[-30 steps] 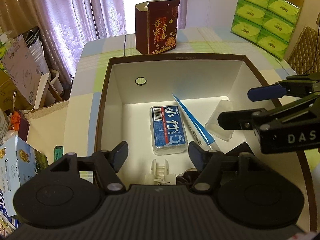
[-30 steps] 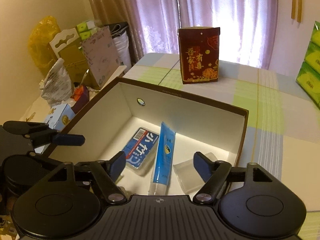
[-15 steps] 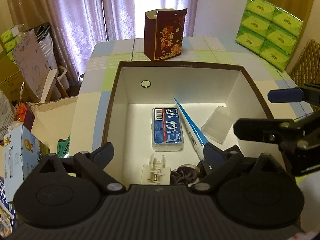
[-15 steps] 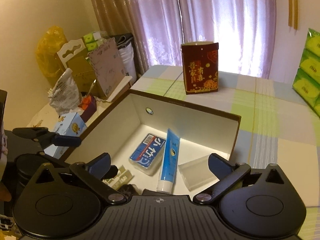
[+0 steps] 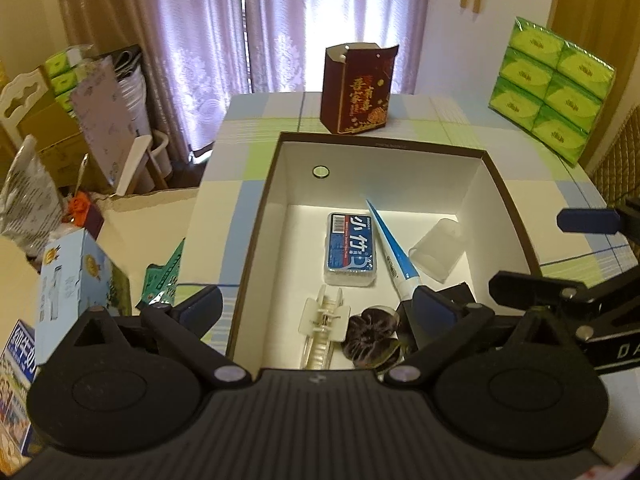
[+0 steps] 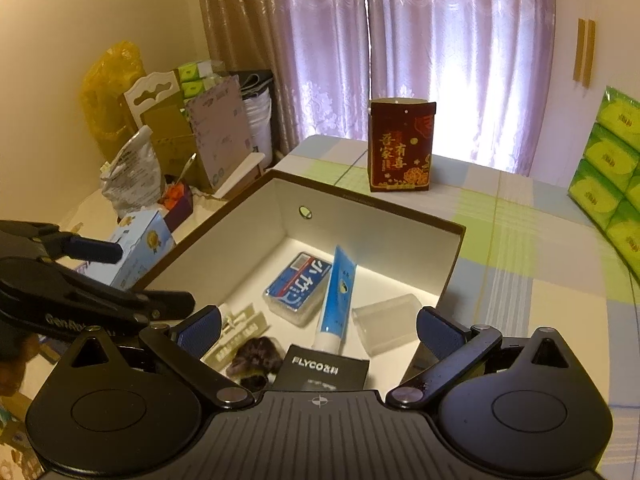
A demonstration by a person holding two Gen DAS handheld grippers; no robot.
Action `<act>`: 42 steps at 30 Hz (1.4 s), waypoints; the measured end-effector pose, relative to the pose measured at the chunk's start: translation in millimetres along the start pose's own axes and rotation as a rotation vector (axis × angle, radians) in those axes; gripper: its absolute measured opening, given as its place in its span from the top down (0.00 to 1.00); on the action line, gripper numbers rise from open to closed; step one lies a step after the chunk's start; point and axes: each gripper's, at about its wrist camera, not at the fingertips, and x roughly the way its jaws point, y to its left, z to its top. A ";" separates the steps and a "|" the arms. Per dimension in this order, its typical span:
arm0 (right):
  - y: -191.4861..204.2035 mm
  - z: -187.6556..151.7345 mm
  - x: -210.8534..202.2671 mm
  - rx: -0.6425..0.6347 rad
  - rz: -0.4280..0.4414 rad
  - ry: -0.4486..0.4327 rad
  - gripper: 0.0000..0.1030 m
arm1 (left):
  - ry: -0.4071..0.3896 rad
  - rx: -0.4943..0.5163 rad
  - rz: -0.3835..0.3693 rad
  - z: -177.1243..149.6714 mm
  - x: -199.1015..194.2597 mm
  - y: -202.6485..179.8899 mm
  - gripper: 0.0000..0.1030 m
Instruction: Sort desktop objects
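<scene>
- Both the left gripper (image 5: 316, 306) and right gripper (image 6: 318, 326) are hovering wide apart, empty, over the brown white-lined cardboard box (image 5: 508, 200).
- The blue-and-white toothpaste tube (image 6: 335, 300) is lying inside, directly ahead of the right gripper, its long axis pointing away.

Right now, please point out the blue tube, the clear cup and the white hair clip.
blue tube (image 6: 339, 294): right wrist view, middle of its body.
clear cup (image 5: 437, 249): left wrist view, its side wall.
white hair clip (image 5: 325, 315): left wrist view, its hinge.

Table (image 5: 448, 128) covered in pale green-blue check cloth. Open brown box (image 5: 256, 236) sat directly on it. Just behind the box stood a dark red carton (image 5: 356, 92). Green tissue packs (image 5: 552, 88) stacked right of the box.
</scene>
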 end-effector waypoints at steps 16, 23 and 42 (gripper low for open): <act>11.6 -26.2 -53.1 -0.046 0.043 -0.026 0.02 | -0.051 -0.021 0.016 -32.3 -66.7 -23.4 0.03; 10.5 -41.5 -74.8 -0.081 0.072 -0.020 0.02 | -0.051 -0.025 0.027 -58.1 -91.0 -38.0 0.01; -7.0 -90.8 -116.2 -0.156 0.148 0.044 0.02 | 0.017 -0.077 0.083 -110.0 -123.3 -79.4 0.01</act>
